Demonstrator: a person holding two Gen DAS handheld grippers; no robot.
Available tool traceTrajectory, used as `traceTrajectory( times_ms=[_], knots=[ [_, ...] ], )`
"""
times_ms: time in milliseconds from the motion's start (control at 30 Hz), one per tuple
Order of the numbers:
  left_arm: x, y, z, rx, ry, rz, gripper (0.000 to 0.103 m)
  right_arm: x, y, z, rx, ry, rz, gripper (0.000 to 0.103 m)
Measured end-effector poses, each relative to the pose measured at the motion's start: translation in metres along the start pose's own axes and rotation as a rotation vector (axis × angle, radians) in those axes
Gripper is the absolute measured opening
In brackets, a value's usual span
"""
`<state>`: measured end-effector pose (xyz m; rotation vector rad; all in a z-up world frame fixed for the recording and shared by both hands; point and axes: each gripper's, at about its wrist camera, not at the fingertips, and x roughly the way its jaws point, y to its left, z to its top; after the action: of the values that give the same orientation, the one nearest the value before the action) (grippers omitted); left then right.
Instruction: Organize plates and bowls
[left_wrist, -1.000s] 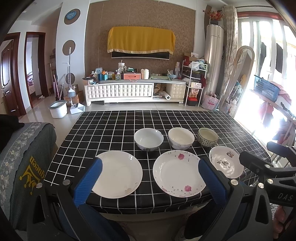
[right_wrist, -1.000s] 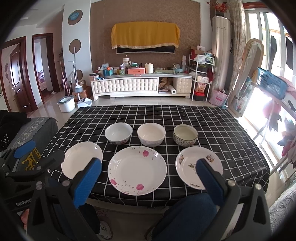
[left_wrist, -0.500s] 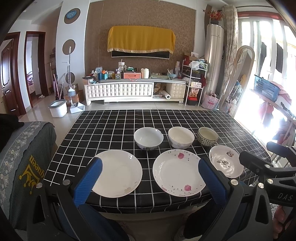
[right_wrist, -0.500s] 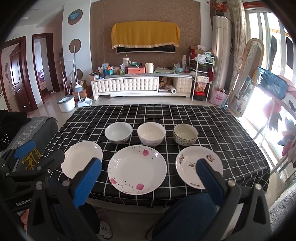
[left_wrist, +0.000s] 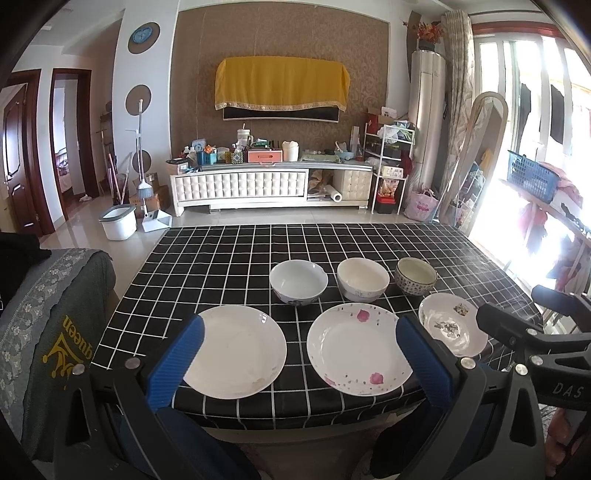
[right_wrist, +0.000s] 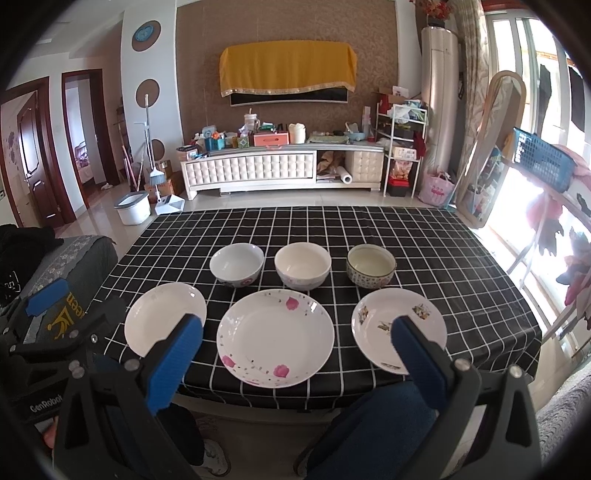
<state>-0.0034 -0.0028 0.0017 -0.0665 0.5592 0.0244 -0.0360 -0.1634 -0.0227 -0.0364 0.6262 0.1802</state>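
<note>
Jaws spread wide and holding nothing, the left gripper (left_wrist: 299, 354) and the right gripper (right_wrist: 295, 354) hang short of the near edge of a table covered by a black checked tablecloth (left_wrist: 221, 258), low in both frames.

Three plates lie in a row along that edge: in the right wrist view, a plain white plate (right_wrist: 159, 317) at lower left, a rose-petal plate (right_wrist: 275, 336) at centre, and a small plate with floral sprigs (right_wrist: 388, 325) at lower right. Behind them, towards mid-frame, stand three bowls, apart from one another: a pale blue-white bowl (right_wrist: 236, 264), a cream bowl (right_wrist: 303, 269) and a patterned-rim bowl (right_wrist: 370, 269). Nothing is stacked yet, so the sorting appears not to have begun.

The risks, as judged from this layout, sit at the table's edge. The rose-petal plate and the sprigged plate lie closest to the drop; a jaw sliding under a rim from the front could push a plate back into the bowls, while a pull could drag it off the cloth. Glazed crockery is slick and heavy, so a pinch on the thin rim alone may let a plate tip or slip out. The two grippers hang side by side, and reaching for neighbouring plates together could make them collide. Bowls set down off-centre may chip or rock.
</note>
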Motion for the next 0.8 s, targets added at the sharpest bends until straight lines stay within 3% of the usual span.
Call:
traceTrajectory(
  times_ms=[133,267,600,800],
  knots=[
    [0.001,0.009,0.006,-0.039,-0.031,0.039,0.103,-0.002,0.0,0.008,-0.006,-0.014,-0.018,0.103],
    [0.006,0.022,0.016,-0.043,-0.01,0.043,0.103,-0.001,0.004,0.018,-0.01,-0.054,-0.037,0.103],
    [0.024,0.063,0.035,-0.022,0.044,0.078,0.103,0.035,0.044,0.043,-0.063,-0.068,0.032,0.103],
    [0.053,0.102,0.033,-0.081,0.115,0.106,0.103,0.086,0.075,0.052,-0.083,0.063,0.134,0.103]
  ],
)
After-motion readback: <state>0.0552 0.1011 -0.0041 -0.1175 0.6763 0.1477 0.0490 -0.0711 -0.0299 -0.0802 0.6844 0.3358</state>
